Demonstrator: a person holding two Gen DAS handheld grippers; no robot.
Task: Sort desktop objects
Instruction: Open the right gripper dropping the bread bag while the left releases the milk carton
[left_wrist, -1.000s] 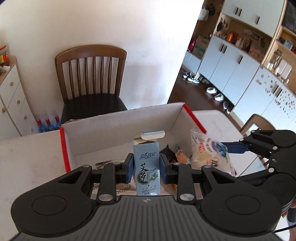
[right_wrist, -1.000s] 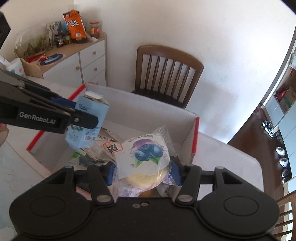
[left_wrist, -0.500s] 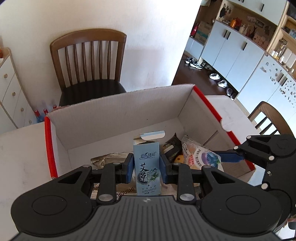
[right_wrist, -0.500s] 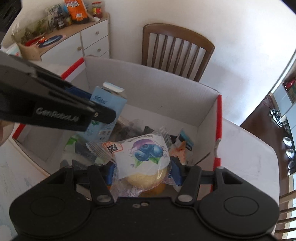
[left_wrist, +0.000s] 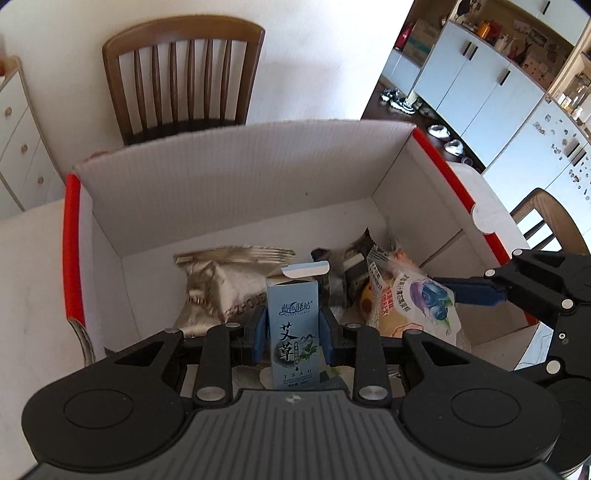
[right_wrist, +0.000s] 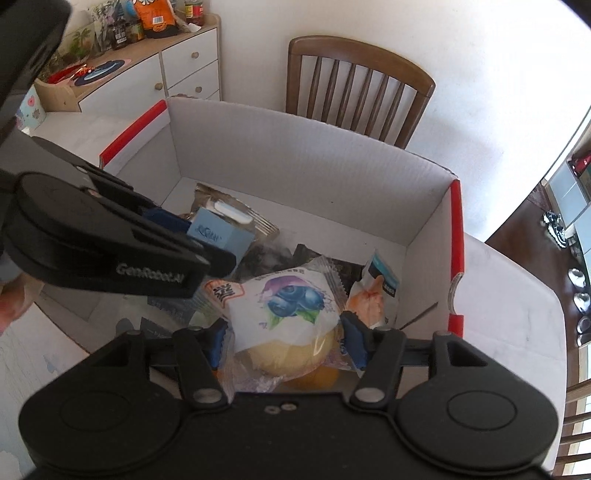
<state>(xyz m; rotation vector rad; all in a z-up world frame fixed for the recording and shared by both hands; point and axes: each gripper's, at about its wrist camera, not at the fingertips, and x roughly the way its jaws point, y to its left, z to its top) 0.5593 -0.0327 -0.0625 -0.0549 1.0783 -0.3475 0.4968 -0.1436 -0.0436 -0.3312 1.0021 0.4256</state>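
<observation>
My left gripper (left_wrist: 293, 328) is shut on a tall light-blue carton (left_wrist: 293, 325) and holds it upright inside the white cardboard box (left_wrist: 236, 192) with red edges. The carton also shows in the right wrist view (right_wrist: 221, 234). My right gripper (right_wrist: 282, 338) is shut on a blueberry bread packet (right_wrist: 284, 314), low inside the box at its right side; the packet shows in the left wrist view (left_wrist: 424, 306). A silver foil bag (left_wrist: 221, 280), dark packets (left_wrist: 343, 269) and an orange snack packet (right_wrist: 373, 299) lie on the box floor.
A wooden chair (left_wrist: 181, 77) stands behind the box against the wall. A white drawer cabinet (right_wrist: 177, 70) with jars and snacks is at the left. The white table (right_wrist: 509, 295) extends right of the box. Another chair (left_wrist: 546, 218) is at the right.
Both grippers have moved forward and down into the box with their items still held. The box now fills both views.
</observation>
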